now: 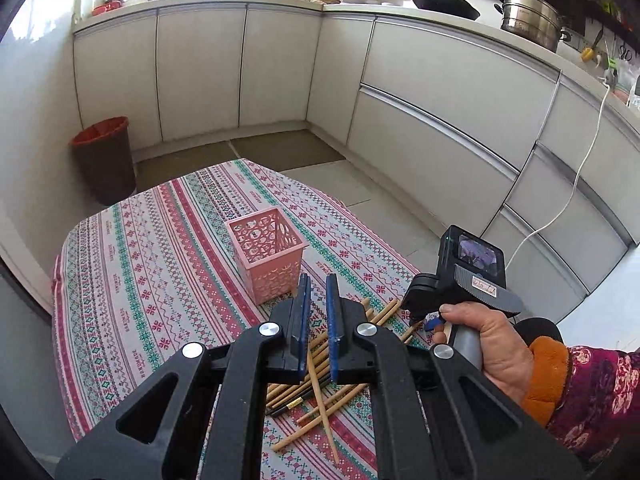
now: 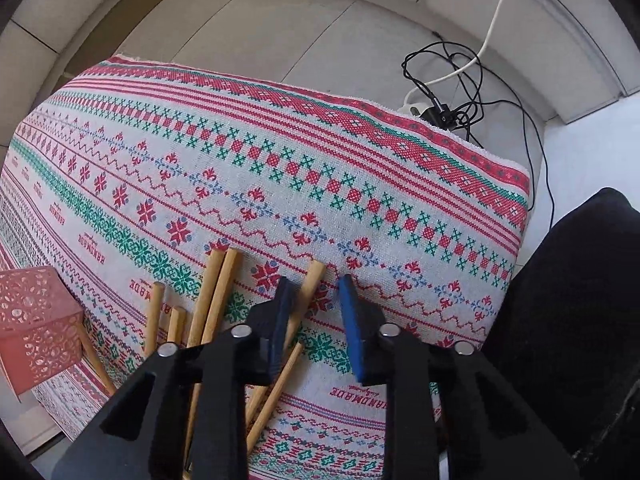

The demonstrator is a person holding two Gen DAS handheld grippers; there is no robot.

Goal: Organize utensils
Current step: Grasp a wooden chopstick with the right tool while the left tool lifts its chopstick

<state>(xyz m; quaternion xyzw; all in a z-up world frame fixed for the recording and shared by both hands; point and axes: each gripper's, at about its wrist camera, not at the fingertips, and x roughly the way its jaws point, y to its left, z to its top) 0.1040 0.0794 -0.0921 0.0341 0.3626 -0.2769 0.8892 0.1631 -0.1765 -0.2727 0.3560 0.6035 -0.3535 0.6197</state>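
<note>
Woven word "HANDMADE" repeats in red along the stripes of the tablecloth point(image 2: 280, 152); in the right wrist view it reads clearly, upside down, at 6 o'clock and again, turned sideways, at 9 o'clock. The left wrist view shows the same word at 8 o'clock, small. The label on the right gripper point(image 1: 430, 322) handle is too small to read.

Lower ends of the tan wooden chopsticks point(image 2: 216, 300) hidden behind the black right hand-held gripper point(image 2: 316, 296). Pink perforated plastic basket point(image 2: 32, 328) cut off at the frame's left edge. In the left wrist view, chopstick point(image 1: 316, 376) between blue pads; contact unclear.
</note>
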